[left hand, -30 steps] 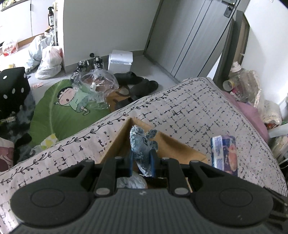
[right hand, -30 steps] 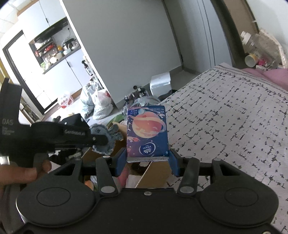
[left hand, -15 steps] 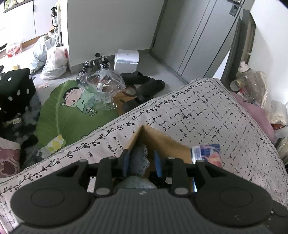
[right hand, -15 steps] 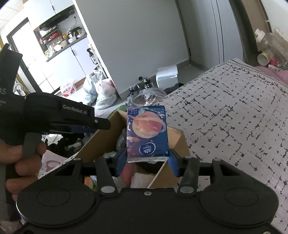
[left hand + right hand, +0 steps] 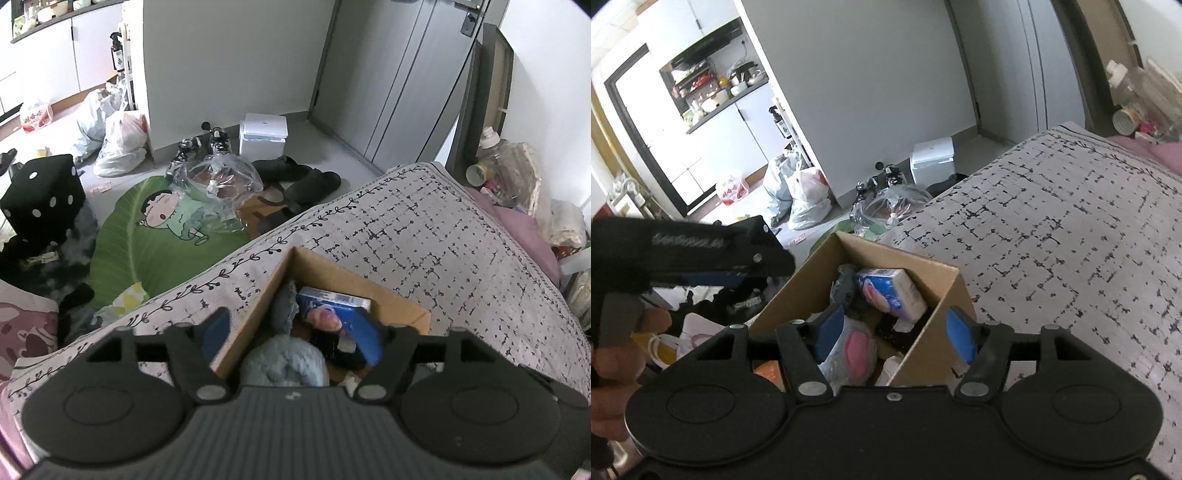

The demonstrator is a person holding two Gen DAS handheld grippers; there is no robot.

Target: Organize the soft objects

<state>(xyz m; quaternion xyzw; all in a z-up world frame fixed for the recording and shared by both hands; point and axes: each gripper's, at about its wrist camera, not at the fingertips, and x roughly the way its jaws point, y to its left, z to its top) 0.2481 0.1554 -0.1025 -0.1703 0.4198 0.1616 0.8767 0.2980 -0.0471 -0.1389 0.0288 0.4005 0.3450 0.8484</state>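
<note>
An open cardboard box sits on the patterned bed cover. Inside lie a blue tissue pack with a planet print, a small grey-blue plush and a larger grey plush with a pink ear. My left gripper is open and empty just above the box. My right gripper is open and empty over the box's near corner. The left gripper's body shows at the left of the right wrist view.
The bed cover stretches right of the box. On the floor lie a green cartoon mat, a clear plastic bag, shoes, a white box and a black dice cushion. Bottles and clutter stand by the bed's far side.
My left gripper let go of the small grey-blue plush and my right gripper let go of the tissue pack. Both now lie in the box, and both grippers stand open.
</note>
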